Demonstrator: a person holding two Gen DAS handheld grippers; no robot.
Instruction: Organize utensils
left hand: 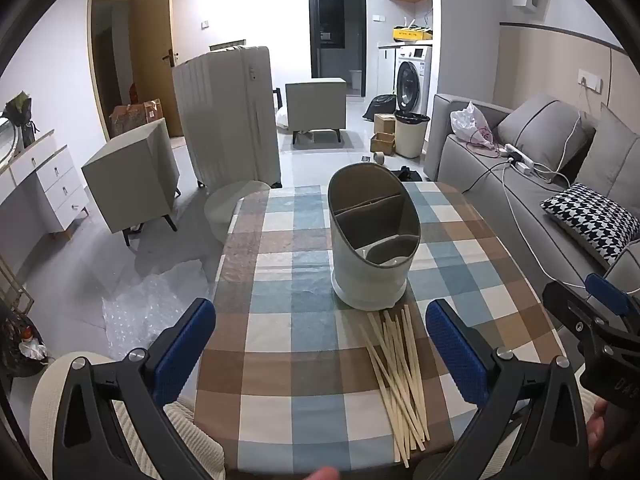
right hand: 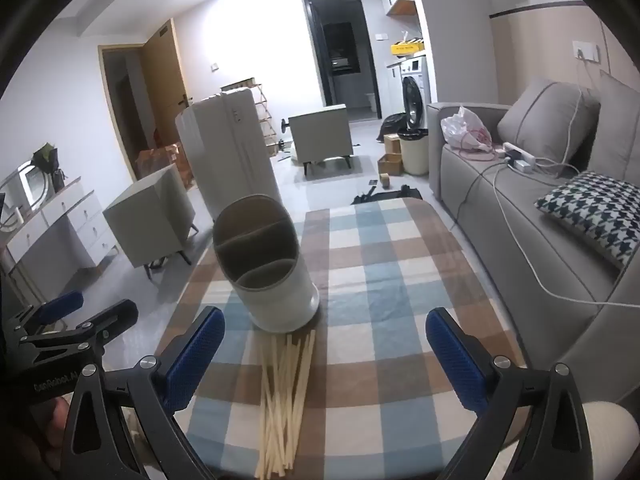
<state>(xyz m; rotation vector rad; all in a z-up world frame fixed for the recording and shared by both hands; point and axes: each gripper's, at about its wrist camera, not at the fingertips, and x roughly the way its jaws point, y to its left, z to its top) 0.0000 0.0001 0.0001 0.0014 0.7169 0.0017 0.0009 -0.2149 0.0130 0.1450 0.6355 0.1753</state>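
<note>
Both jaws wide, empty: left gripper (left hand: 320, 344), right gripper (right hand: 324, 348). Loose pale wooden chopsticks (left hand: 400, 380) lower centre, touching pale grey oval divided holder (left hand: 374, 240) (compartments empty). Judgement: pinch bundle mid-length, lift, drop tips-first.

White lettering "GenRobot.AI" stands on the left gripper (right hand: 76, 314) body.
</note>
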